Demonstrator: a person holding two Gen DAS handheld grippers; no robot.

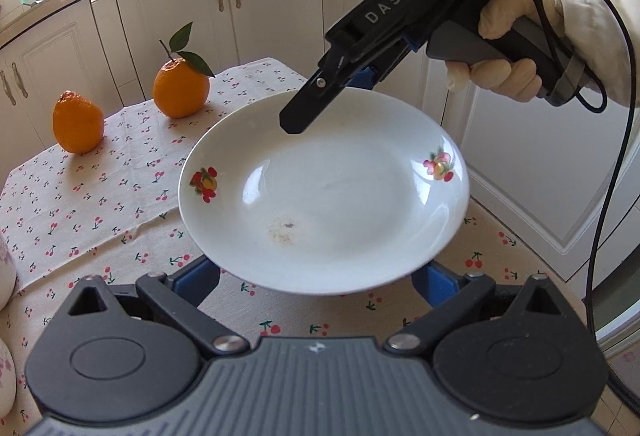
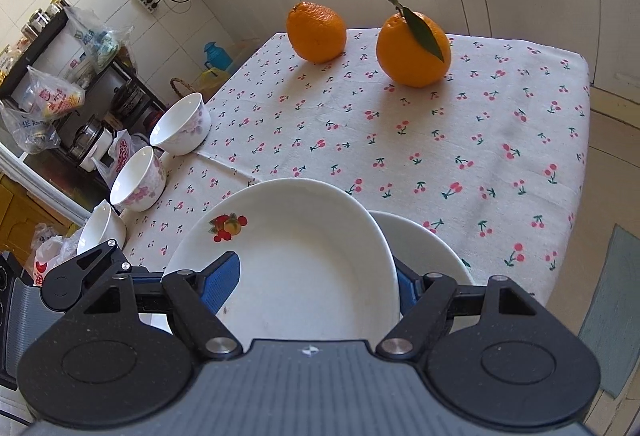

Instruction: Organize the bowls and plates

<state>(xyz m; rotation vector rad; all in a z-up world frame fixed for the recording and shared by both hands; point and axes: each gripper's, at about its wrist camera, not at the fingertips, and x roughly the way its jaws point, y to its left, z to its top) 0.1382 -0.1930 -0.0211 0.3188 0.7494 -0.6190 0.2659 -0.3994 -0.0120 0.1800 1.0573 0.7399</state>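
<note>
1. Two grippers are at one plate (image 1: 324, 191). It is white, with small fruit pictures on its rim.
2. The plate is up in the air, above the table (image 2: 500, 139) and nearer to us than the two oranges (image 2: 414, 49).
3. The right gripper (image 1: 298, 117) is clamped on the plate's far rim. One black finger lies on top of the rim, and a blue pad shows under it.
4. The left gripper (image 1: 316, 276) has its two blue pads apart, one at each side of the plate's near rim. The rim hides the tips, so I cannot tell if they touch it. It does not look like it is squeezing.
5. In the right view, a second plate (image 2: 424, 248) sits just under and beside the held one. My guess is the held plate goes on it, or has come off it.
6. Three bowls (image 2: 138, 179) stand in a row at the table's left edge, well apart from the oranges.
7. The plate is hard and stiff. It will not bend. It looks smooth and shiny, so I think it can slip.
8. It can break if it falls or bangs on the other plate, so it should go down softly.
9. The rim is the best place to hold it, with one finger on top and one under. Held at one side only, it may tip.
</note>
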